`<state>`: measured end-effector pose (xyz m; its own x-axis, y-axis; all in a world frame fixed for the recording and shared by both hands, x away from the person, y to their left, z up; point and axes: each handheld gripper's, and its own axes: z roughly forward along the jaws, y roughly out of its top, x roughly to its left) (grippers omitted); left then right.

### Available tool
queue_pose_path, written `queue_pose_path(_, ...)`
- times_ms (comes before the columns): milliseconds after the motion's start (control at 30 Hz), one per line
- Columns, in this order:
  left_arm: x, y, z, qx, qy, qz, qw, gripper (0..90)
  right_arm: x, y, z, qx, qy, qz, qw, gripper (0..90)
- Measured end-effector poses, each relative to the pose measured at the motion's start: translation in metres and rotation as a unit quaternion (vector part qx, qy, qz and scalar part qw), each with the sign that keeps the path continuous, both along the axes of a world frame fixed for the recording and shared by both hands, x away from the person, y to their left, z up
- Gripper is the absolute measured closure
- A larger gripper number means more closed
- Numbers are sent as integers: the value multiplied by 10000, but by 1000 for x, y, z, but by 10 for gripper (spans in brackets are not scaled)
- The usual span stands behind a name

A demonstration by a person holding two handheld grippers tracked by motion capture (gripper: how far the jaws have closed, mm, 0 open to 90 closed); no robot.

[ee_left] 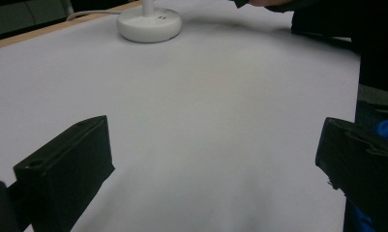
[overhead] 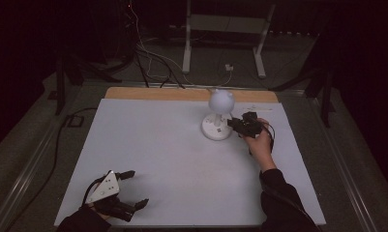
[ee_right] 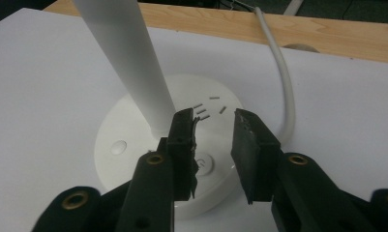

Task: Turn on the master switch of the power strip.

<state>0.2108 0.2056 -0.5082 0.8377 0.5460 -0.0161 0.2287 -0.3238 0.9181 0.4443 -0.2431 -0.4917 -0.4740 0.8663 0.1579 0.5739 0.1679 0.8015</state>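
— Where does the small white plastic desk lamp with the round head (overhead: 216, 120) stand?

— On the far right part of the white table top (overhead: 157, 159), close to the bare wooden strip (overhead: 157, 93) along its far edge. Its flat round base (ee_right: 133, 150) sits flat on the sheet, the straight white stem (ee_right: 128, 58) rises from it with a slight lean, so the long axis runs nearly upright, and the ball-shaped head (overhead: 221, 100) tops it. A white cable (ee_right: 283, 82) runs off the base toward the wooden strip.

— And the right gripper (ee_right: 213, 140)?

— It hangs just over the base, right beside the stem, its two black jaws a narrow gap apart with nothing between them. Under that gap lies a round button (ee_right: 203, 162) on the base. I cannot tell whether a jaw touches the base.

— The left gripper (overhead: 133, 189)?

— Near the table's front left corner, well apart from the lamp, jaws spread wide, gripping nothing, over bare sheet.
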Motion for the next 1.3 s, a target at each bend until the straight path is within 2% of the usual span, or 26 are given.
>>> queue_pose_path(233, 0, 0, 0, 2, -6, -2, 10000, 2, -1, 1, 2, -110, -57, 149, 9998, 863)
queue_pose_path(400, 0, 0, 0, 5, -19, 10, 10000, 2, 0, -1, 1, -135, -103, 445, 9989, 897)
queue_pose_path(567, 0, 0, 0, 10, -20, 7, 10000, 2, -1, 0, -2, -163, -143, 834, 9963, 898)
queue_pose_path(600, 0, 0, 0, 13, -24, 10, 10000, 2, -1, -1, -3, -183, -202, 984, 9948, 898)
queue_pose_path(700, 0, 0, 0, 11, -15, 14, 10000, 2, -1, 0, -4, -220, -246, 1148, 9928, 898)
queue_pose_path(833, 0, 0, 0, 15, -9, -3, 10000, 2, -1, 0, -7, -400, -499, 1576, 9854, 898)
queue_pose_path(900, -1, 0, 0, 20, -13, -10, 10000, 2, -1, 1, -8, -616, -684, 1670, 9817, 898)
queue_pose_path(1000, -1, 0, 0, 21, -18, -17, 10000, 2, 1, 0, -9, -665, -812, 1884, 9765, 900)
queue_pose_path(1300, -1, 0, 0, 10, -15, -14, 10000, 2, 3, 0, -14, -1044, -949, 1757, 9743, 900)
